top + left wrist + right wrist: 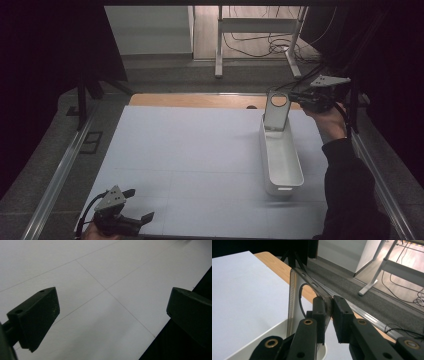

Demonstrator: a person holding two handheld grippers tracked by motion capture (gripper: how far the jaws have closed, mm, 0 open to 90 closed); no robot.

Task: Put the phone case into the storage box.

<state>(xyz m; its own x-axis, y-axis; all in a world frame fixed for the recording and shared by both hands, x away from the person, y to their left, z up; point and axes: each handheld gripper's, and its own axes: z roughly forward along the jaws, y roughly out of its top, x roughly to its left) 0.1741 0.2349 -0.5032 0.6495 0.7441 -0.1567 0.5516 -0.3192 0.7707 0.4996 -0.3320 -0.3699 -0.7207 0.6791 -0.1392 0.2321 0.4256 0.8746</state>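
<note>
A clear, flat phone case (276, 111) with a round hole near its top stands upright, its lower end dipping into the far end of a long white bin (264, 150). My right gripper (295, 98) is shut on the case's right edge, held by a hand in a dark sleeve. In the right gripper view the two black pads (320, 307) pinch the thin case (295, 297) above the bin's rim (274, 331). My left gripper (139, 205) rests at the table's near left corner, open with nothing between its jaws, over bare white table (112, 307).
A white sheet (190, 150) covers the table, with a wooden strip (200, 100) at its far edge. Metal rails (65, 165) run along both sides. Beyond the table stand white desk legs (218, 45) with loose cables on the floor.
</note>
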